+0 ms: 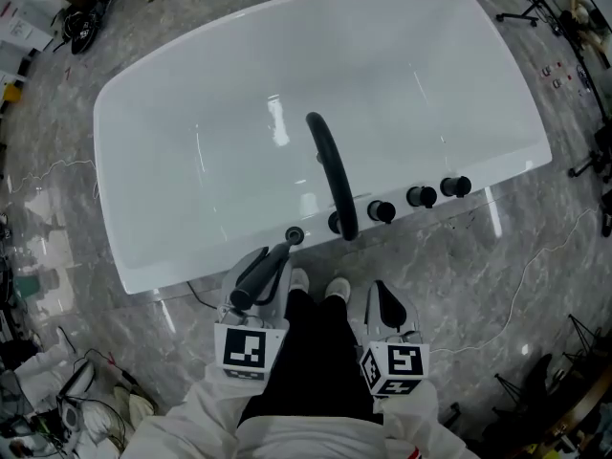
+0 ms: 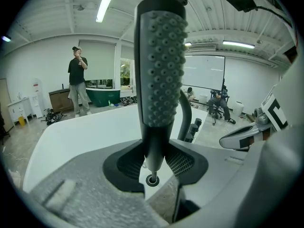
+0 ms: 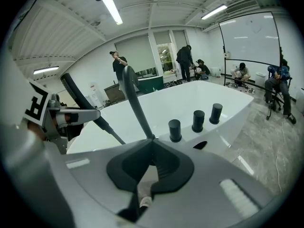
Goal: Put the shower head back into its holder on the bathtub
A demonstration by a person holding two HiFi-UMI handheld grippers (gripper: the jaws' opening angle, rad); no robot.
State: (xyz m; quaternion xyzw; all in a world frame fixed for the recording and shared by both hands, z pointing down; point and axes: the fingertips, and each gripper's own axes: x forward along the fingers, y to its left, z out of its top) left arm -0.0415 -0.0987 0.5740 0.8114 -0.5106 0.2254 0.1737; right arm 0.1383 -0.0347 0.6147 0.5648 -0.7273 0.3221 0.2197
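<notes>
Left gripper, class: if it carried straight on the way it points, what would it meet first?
Probably the holder on the bathtub rim: the shower head clamped in the left gripper leads, its tip just short of it. Depth is unclear.

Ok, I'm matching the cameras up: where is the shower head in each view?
Head view: shower head low, just left of centre.
Left gripper view: shower head upright, filling the centre.
Right gripper view: shower head a slanted dark rod at left.
Shared landmark: the curved black spout.
</notes>
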